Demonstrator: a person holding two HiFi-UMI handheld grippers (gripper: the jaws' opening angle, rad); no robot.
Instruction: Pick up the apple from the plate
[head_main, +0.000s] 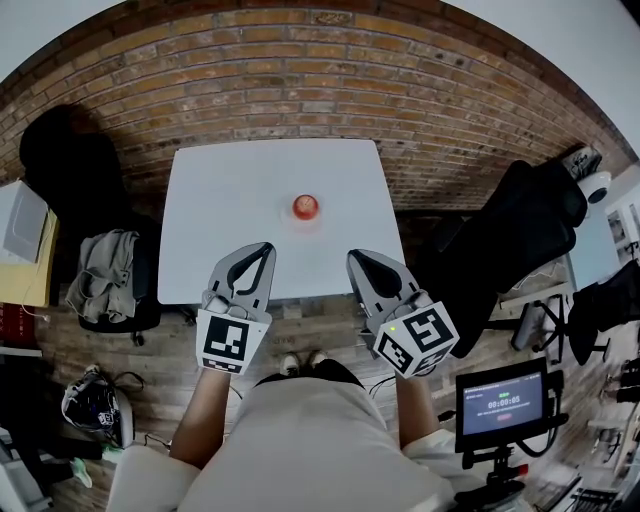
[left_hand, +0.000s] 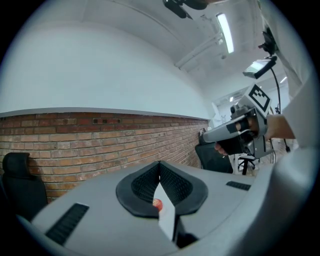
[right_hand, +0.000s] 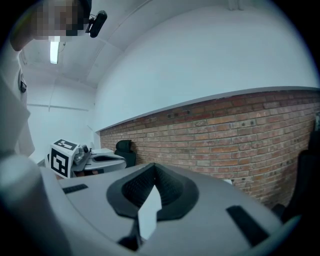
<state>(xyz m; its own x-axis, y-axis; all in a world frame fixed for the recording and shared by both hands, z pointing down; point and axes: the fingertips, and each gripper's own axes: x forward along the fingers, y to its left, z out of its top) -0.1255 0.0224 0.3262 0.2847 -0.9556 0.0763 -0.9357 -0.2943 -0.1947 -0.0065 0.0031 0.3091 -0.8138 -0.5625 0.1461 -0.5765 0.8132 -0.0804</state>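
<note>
One apple (head_main: 306, 207) well beyond left claw (head_main: 267, 247), right claw (head_main: 353, 255) (both closed).

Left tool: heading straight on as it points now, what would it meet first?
Probably the apple on the table; the shut left tool aims roughly at it, though height is unclear.

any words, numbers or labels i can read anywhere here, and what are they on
No text is legible.
Screen of the small black monitor, lower right in the head view: lines with digits, too small to read.
left marker cube and right marker cube: black-and-white square code patterns only, no words.
</note>
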